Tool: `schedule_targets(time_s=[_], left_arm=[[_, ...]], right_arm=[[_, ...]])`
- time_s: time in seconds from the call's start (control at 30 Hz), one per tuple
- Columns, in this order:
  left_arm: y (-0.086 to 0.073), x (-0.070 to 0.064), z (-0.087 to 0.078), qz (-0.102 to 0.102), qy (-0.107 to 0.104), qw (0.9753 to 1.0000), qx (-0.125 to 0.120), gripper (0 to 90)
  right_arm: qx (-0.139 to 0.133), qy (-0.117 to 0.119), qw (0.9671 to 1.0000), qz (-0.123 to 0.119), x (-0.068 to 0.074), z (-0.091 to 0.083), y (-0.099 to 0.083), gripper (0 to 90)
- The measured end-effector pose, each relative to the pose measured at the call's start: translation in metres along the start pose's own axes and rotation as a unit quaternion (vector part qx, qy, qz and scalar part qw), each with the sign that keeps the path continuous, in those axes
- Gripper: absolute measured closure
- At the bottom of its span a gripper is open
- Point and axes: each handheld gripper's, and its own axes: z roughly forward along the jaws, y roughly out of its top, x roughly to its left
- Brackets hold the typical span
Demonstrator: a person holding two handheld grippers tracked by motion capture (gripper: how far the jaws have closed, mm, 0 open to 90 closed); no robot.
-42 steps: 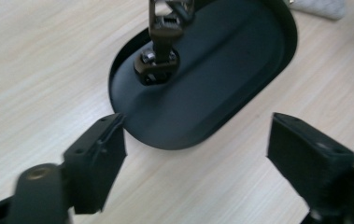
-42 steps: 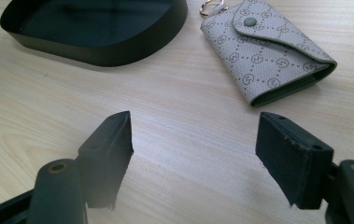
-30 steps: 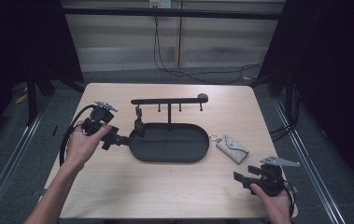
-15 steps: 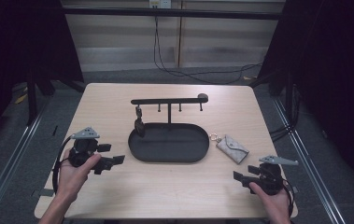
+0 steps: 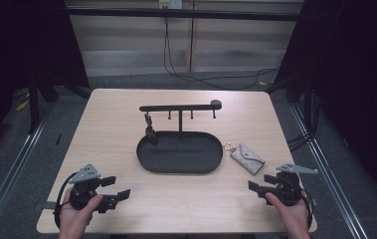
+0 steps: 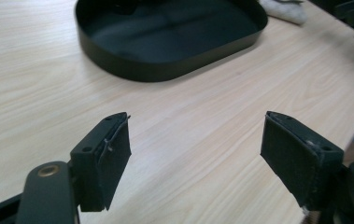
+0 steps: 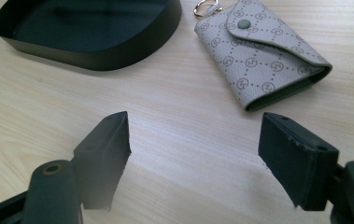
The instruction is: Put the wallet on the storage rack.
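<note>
A black oval tray (image 5: 148, 162) sits mid-table with a T-shaped hanger rail (image 5: 178, 107) rising behind it; a small dark item (image 5: 150, 131) hangs from the rail's left hook. A grey patterned key pouch (image 5: 247, 159) (image 7: 263, 58) with a gold ring lies right of the tray. My left gripper (image 5: 117, 193) (image 6: 195, 156) rests open near the table's front left corner, facing the tray (image 6: 165, 70), jaws empty. Over at the front right, my right gripper (image 5: 255, 186) (image 7: 193, 158) is open too, empty, pointing toward the pouch and the tray (image 7: 95, 58).
The light wooden table (image 5: 116, 124) stands in a dark room with rails along both sides. Cables (image 5: 186, 74) trail on the floor beyond the far edge. Bare tabletop lies between the grippers along the front.
My left gripper has drawn back from beside the tray's left end to the front left of the table. The right gripper has stayed put.
</note>
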Motion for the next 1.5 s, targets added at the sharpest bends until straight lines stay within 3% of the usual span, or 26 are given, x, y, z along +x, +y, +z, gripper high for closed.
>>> schedule_targets(time_s=[0.1, 0.23, 0.33, 0.4, 0.5, 0.67, 0.9, 1.1, 1.27, 1.5], left_arm=[[-0.006, 0.002, 0.001, -0.005, 0.0, 1.0, 0.0, 23.9], [-0.017, 0.002, -0.003, -0.018, -0.016, 0.9997, 0.001, 23.6], [-0.022, -0.001, -0.005, -0.009, -0.022, 0.9997, 0.011, 22.5], [-0.023, 0.0, -0.007, -0.002, -0.039, 0.9991, 0.014, 21.6], [-0.022, 0.004, -0.007, 0.0, -0.033, 0.9993, 0.018, 20.3], [-0.024, 0.011, -0.004, -0.015, -0.051, 0.9981, 0.03, 19.9], [-0.023, 0.01, -0.003, -0.016, -0.046, 0.9984, 0.028, 18.3], [-0.022, 0.01, 0.001, -0.007, -0.047, 0.9981, 0.038, 18.4], [-0.021, 0.008, 0.001, 0.005, -0.05, 0.9977, 0.045, 18.4], [-0.022, 0.009, 0.0, -0.003, -0.048, 0.998, 0.04, 18.4]], right_arm=[[0.002, 0.007, 1.0, -0.006, 0.0, 0.001, 0.006, 24.9], [-0.002, 0.009, 0.9999, -0.012, 0.0, 0.001, 0.012, 24.8], [0.001, 0.009, 0.9997, -0.022, 0.0, 0.001, 0.019, 25.1], [0.009, 0.014, 0.9995, -0.028, -0.001, 0.002, 0.026, 25.9], [0.021, 0.011, 0.9993, -0.028, -0.003, 0.005, 0.034, 25.5], [0.036, 0.005, 0.9992, -0.015, -0.007, 0.013, 0.048, 24.0], [0.067, -0.011, 0.9973, -0.029, -0.006, 0.021, 0.067, 23.4], [0.079, 0.0, 0.9962, -0.039, -0.005, 0.026, 0.084, 26.0], [0.104, -0.007, 0.9928, -0.058, -0.003, 0.034, 0.102, 25.5], [0.129, -0.015, 0.9894, -0.065, -0.004, 0.04, 0.114, 26.0]])
